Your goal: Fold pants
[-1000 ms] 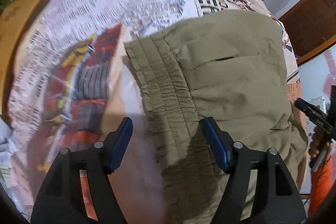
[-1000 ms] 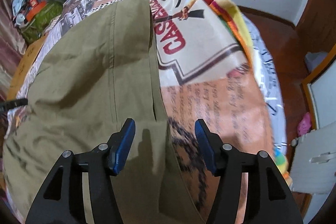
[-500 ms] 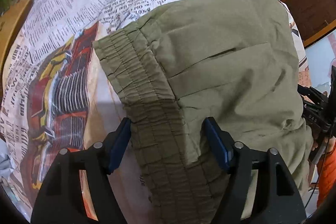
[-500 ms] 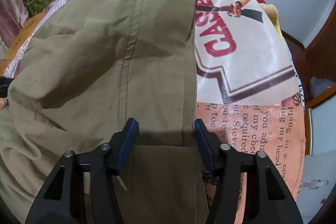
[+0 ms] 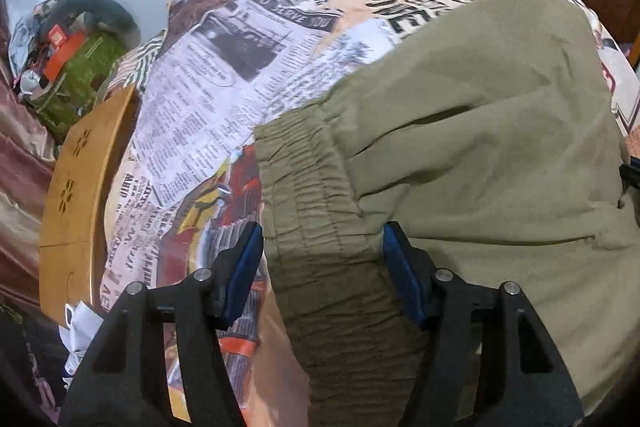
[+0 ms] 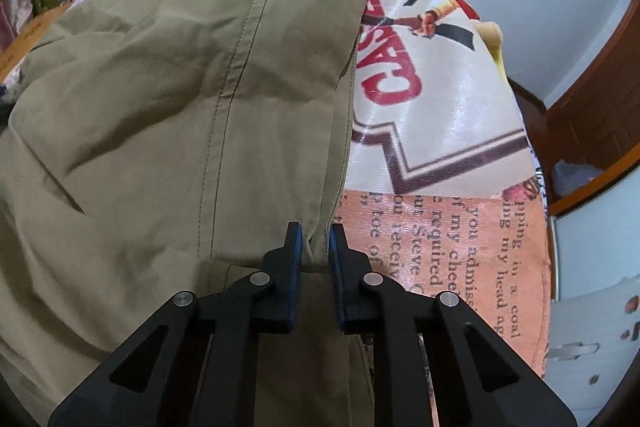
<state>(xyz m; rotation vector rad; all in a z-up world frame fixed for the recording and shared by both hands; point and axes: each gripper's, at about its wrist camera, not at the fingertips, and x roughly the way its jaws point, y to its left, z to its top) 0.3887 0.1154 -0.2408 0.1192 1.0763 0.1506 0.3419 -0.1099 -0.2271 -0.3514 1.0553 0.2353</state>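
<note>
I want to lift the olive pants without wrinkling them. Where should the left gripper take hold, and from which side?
Grip the gathered elastic waistband of the olive pants, from above at its open edge beside the printed bedspread. The band is thick, stitched and lies flat, so it should hold firm. The left gripper already straddles it, jaws closing.

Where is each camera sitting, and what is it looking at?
Left wrist: sits on the left gripper, looking down along its closing fingers, which straddle the waistband of the pants on the bed.
Right wrist: sits on the right gripper, looking down along its fingers, closing on the pants' edge.
Own body: only the black grippers show; no hand is visible.
Shared: the pants, the bed.
</note>
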